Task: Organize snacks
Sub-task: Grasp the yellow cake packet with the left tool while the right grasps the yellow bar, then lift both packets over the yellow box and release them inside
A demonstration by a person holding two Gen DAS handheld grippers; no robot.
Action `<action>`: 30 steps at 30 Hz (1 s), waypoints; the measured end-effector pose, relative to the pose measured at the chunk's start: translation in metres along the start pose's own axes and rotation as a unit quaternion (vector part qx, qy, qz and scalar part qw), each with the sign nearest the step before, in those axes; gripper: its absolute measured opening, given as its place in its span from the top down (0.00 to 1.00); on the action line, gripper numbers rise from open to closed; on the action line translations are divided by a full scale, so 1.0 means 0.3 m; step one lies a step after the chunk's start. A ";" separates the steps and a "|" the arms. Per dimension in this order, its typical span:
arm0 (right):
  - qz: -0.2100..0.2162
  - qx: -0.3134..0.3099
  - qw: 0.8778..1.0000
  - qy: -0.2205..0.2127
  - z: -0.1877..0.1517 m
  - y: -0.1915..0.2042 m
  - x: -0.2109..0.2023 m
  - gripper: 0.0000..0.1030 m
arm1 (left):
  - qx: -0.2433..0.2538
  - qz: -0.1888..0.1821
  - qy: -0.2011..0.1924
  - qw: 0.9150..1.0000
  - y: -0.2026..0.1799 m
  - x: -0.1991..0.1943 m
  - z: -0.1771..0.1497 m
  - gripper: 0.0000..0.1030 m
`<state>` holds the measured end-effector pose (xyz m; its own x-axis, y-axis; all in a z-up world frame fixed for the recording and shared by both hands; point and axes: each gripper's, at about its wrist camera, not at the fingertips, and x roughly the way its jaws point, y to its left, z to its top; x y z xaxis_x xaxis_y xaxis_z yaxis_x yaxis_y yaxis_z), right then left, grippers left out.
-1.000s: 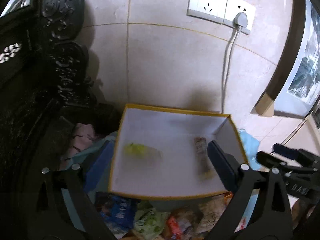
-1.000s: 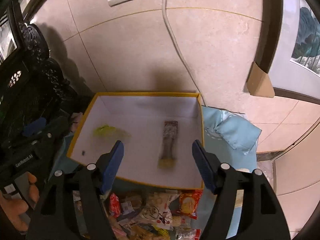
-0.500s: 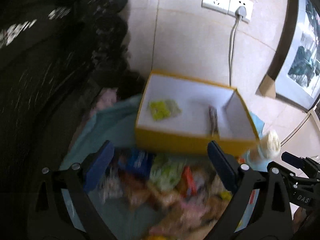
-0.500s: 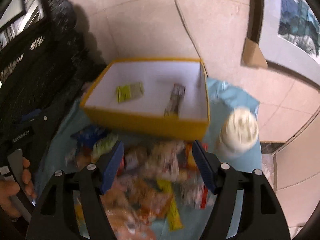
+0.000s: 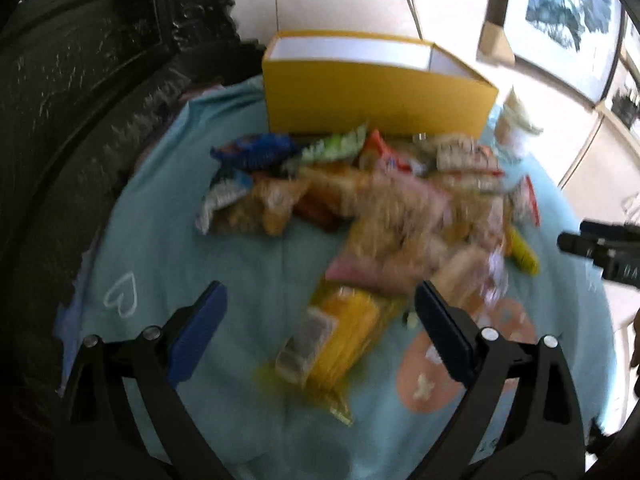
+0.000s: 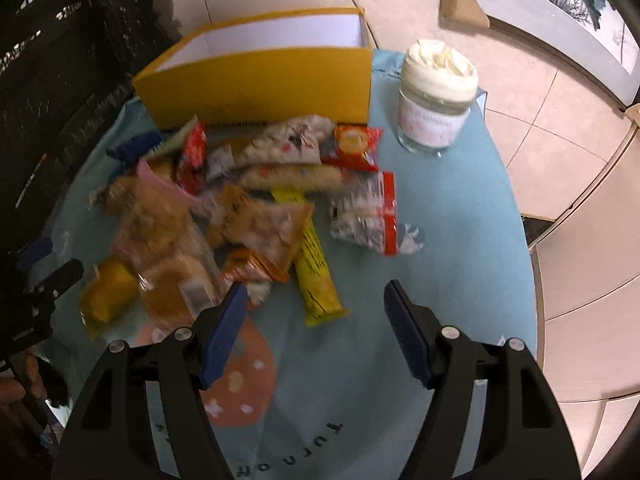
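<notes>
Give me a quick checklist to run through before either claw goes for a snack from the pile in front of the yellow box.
1. Left claw open and empty: ok, nothing between its pads.
2. Right claw open and empty: ok.
3. Yellow box open-topped and reachable behind the snack pile: ok.
4. A snack lying apart enough to grab cleanly: ok, the yellow bar sticks out of the pile near the right claw.
5. Jar clear of the path: ok, it stands upright to the right of the box, away from the pile.
6. Space left inside the box: cannot tell, its floor is hidden from both views.
</notes>
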<state>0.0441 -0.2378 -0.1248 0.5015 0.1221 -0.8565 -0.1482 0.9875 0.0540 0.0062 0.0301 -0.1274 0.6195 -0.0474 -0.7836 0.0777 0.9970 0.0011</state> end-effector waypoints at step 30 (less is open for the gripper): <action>-0.017 -0.064 0.997 0.040 -0.028 0.050 0.252 0.78 | 0.026 -0.041 0.013 0.999 -0.028 0.168 -0.124 0.61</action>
<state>0.0727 -0.2148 -0.1931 0.4399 0.0747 -0.8949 -0.2416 0.9696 -0.0378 0.0077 0.0216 -0.1899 0.5890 -0.1270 -0.7981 0.1690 0.9851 -0.0321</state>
